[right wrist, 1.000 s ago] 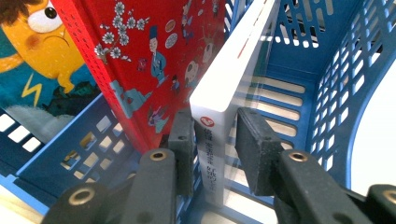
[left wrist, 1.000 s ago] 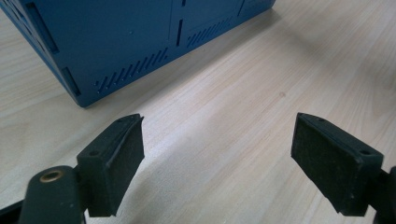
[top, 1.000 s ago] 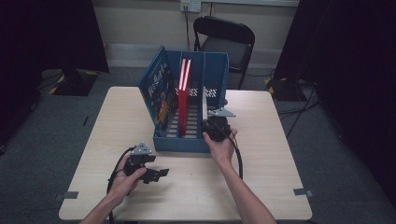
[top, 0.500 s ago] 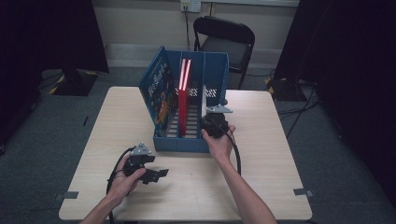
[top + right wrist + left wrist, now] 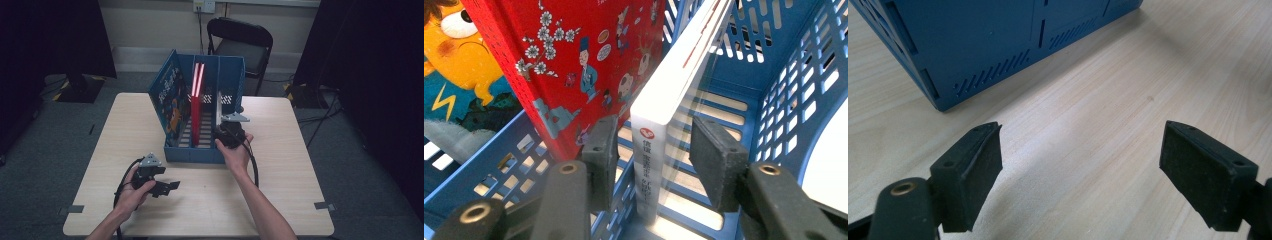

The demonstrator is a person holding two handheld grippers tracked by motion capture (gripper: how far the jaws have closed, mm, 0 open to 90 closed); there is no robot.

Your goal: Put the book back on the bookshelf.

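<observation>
In the high view, your left gripper (image 5: 167, 187) sits low and left of centre in the frame, resting on the wooden table (image 5: 290, 200) with its jaws spread apart and nothing between them, just short of the front wall of the blue file rack (image 5: 200, 152). Your right gripper (image 5: 226, 134) is at the middle of the frame, at the rack's right front corner, where the white book (image 5: 219, 102) stands upright in the right-hand compartment; the red book (image 5: 196, 107) stands in the compartment to its left, and a blue picture book (image 5: 172, 100) leans against the rack's left side. In the left gripper view, the two black pads (image 5: 970, 172) rise from the bottom corners, wide apart over bare table (image 5: 1088, 130), and the rack's blue wall (image 5: 998, 45) fills the upper left. In the right gripper view, your jaws straddle the white book's spine (image 5: 651, 150) at the lower middle of the frame; the left pad lies close beside it, while a narrow gap shows on the right, so the jaws are not yet clamped on it. The red book (image 5: 574, 65) tilts across the upper left, and the rack's slotted blue wall (image 5: 804, 100) runs down the right.
</observation>
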